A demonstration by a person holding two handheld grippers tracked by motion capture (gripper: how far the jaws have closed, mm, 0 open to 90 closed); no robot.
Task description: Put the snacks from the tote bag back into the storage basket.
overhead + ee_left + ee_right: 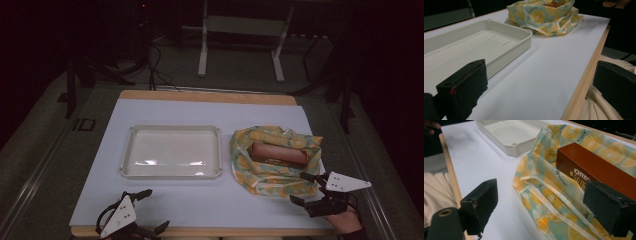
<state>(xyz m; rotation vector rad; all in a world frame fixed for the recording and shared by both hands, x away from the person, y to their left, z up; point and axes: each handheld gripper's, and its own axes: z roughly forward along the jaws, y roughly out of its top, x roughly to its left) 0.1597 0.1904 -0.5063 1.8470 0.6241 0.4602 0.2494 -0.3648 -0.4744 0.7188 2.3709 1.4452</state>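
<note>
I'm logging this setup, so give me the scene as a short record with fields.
surface: white mat on a wooden table
tray: cream, empty, left of centre
bag: lemon print, lying open, right of tray
box: brown, inside the bag
left gripper: open, near front edge, apart from tray
right gripper: open, at the bag's near edge

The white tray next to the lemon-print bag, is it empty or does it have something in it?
Empty. The white tray shows only its bare, glossy floor in the high view, and the brown box sits in the lemon-print bag beside it.

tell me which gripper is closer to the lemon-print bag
The right gripper: its open jaws sit at the edge of the yellow lemon-print plastic bag, while the left gripper rests below the white rectangular tray.
</note>
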